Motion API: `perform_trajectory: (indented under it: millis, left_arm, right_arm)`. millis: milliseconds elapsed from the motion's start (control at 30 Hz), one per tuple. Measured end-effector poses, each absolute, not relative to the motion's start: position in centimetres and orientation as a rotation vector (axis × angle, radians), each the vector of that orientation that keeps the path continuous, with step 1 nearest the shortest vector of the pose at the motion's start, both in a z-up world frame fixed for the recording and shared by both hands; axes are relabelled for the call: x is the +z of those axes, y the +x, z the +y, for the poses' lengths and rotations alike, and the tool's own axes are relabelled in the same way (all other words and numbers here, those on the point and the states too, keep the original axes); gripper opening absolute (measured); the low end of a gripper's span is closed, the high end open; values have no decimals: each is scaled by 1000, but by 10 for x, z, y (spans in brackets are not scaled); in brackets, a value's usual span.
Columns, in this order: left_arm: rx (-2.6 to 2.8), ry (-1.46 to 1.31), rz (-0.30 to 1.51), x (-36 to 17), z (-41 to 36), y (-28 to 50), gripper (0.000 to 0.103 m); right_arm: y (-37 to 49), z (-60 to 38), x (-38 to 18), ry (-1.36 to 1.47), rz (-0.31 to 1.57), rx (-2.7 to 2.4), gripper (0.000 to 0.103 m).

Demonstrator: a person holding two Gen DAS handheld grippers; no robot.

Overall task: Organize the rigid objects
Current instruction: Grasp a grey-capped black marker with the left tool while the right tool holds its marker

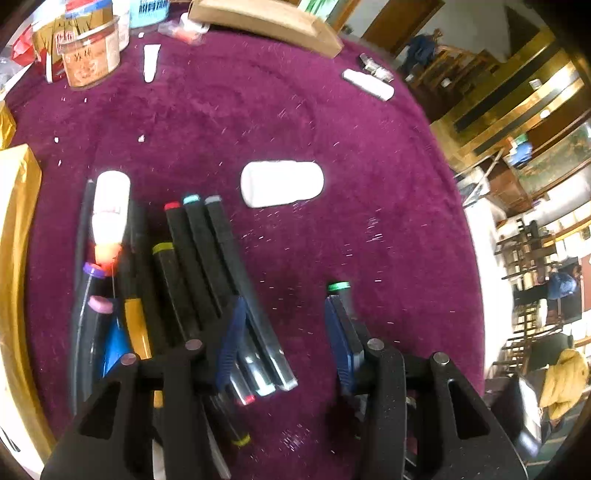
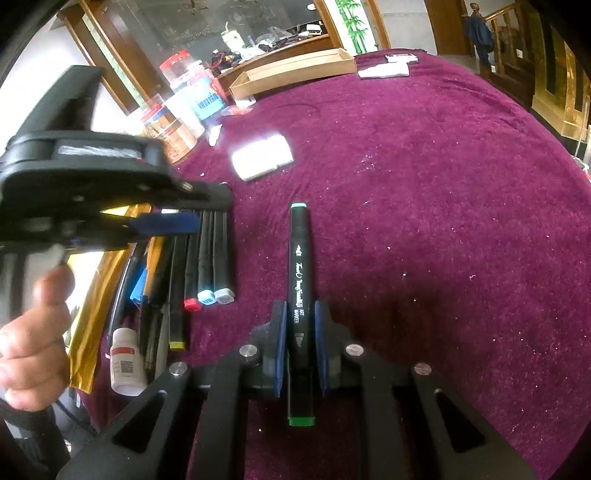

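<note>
My right gripper [image 2: 300, 325] is shut on a black art marker with green caps [image 2: 300, 288], held just above the purple cloth. Its green end also shows in the left wrist view [image 1: 338, 287]. A row of black markers [image 1: 207, 266] with red, blue, grey and yellow caps lies on the cloth; it also shows in the right wrist view [image 2: 207, 258]. My left gripper [image 1: 284, 332] is open and empty, its left finger over the row; it appears in the right wrist view [image 2: 162, 223]. A small white bottle with an orange cap [image 1: 109, 218] lies left of the markers.
A white rounded block [image 1: 282, 183] lies beyond the markers. A cardboard tray [image 1: 266, 22], snack jars [image 1: 88, 55], a white tube [image 1: 150, 61] and a white bar [image 1: 369, 85] sit at the far edge. A gold box [image 1: 14, 221] lies left. The table edge curves at right.
</note>
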State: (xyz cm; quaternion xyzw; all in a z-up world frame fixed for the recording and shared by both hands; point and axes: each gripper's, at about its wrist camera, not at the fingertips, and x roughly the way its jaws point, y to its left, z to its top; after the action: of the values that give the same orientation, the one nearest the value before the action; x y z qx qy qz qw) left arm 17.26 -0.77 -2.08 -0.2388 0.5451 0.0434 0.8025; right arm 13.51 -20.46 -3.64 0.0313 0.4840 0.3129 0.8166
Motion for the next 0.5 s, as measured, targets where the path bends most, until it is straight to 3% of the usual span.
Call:
perform_trajectory:
  millis: [300,333,500]
  left_arm:
    - [99,-608,1212,-40,1,184,31]
    - [91,-620,1226,-45,1,185,23]
    - [121,-503,1185,-44,-11,175,17]
  right_arm:
    - [133,-202,-36,49,1022,657,13]
    - [132,-202,-36,49,1021,656,13]
    - [131,-200,-35,39,1016,647,13]
